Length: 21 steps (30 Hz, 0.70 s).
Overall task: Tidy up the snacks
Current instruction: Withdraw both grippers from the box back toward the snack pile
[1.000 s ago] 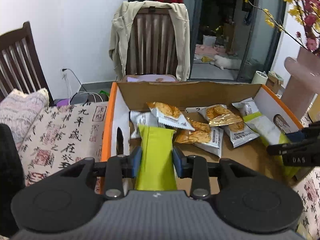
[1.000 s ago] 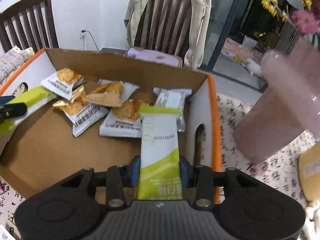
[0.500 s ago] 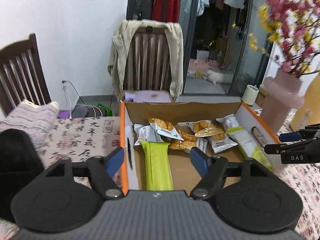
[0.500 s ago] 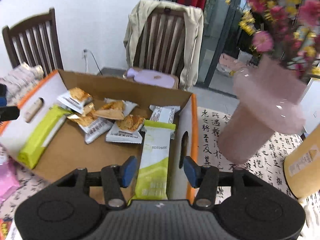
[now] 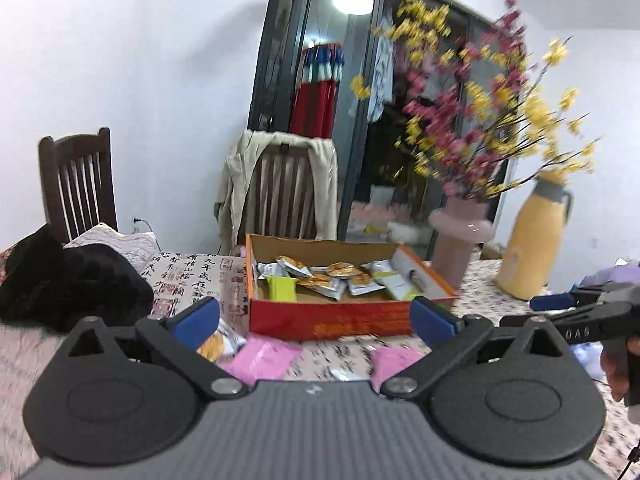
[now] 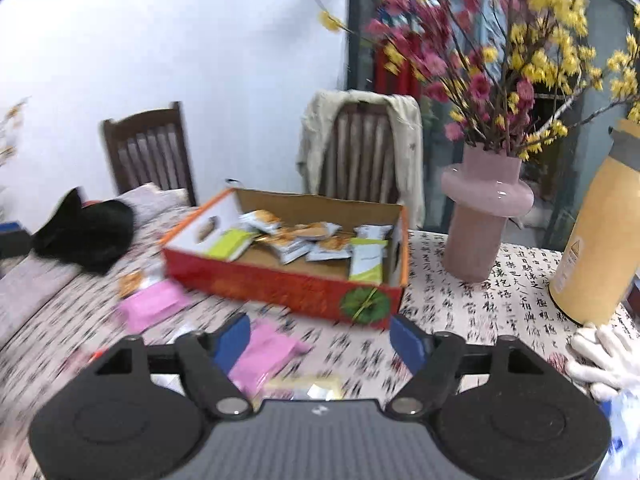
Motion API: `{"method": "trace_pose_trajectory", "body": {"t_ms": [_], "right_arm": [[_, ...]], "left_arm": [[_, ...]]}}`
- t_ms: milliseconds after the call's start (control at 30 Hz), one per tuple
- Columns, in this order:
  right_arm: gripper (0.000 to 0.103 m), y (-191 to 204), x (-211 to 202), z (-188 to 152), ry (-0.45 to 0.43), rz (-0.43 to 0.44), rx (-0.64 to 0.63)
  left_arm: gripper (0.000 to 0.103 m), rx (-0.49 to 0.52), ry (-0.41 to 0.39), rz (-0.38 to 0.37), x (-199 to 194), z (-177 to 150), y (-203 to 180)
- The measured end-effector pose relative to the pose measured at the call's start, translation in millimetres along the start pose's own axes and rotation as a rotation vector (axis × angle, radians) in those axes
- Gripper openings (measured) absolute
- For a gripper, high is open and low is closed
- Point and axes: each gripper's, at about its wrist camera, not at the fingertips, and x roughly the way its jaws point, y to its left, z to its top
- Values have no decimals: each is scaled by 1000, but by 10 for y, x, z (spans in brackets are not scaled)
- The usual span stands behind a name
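Note:
The red cardboard box (image 5: 332, 320) (image 6: 280, 284) holds several snack packets. A green bar (image 5: 282, 288) (image 6: 230, 244) lies at its left side and a white-and-green bar (image 6: 368, 260) (image 5: 394, 282) at its right side. My left gripper (image 5: 316, 316) hangs well back from the box, its jaws opening wide with nothing between them. My right gripper (image 6: 320, 340) is also back from the box, jaws opening and empty; it shows at the right edge of the left wrist view (image 5: 536, 312). Pink packets (image 5: 264, 358) (image 6: 154, 306) lie on the tablecloth in front of the box.
A pink vase (image 6: 484, 220) with flowers and a yellow flask (image 6: 596, 248) stand right of the box. A white glove (image 6: 604, 356) lies at the near right. Black cloth (image 5: 68, 284) is heaped at the left. Two chairs stand behind the table.
Both grippers let go of their bars, which now lie in the box. Both have pulled back and up from the box, and their jaws have spread wide.

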Motion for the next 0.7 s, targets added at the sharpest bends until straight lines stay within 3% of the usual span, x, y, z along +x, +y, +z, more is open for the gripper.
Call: {"method": "trace_pose_trajectory", "body": {"t_ms": [233, 333, 567, 700], "right_arm": [[82, 260, -898, -617, -70, 2, 15], [83, 352, -1180, -920, -88, -13, 10], [85, 529, -1522, -1623, -125, -96, 16], [85, 631, -1539, -1960, -97, -143, 11]], "left_arm": [[103, -6, -72, 42, -899, -398, -57], [103, -40, -51, 83, -1170, -639, -1], [103, -77, 10, 183, -1379, -1159, 173], [103, -110, 53, 185, -1488, -1352, 286]]}}
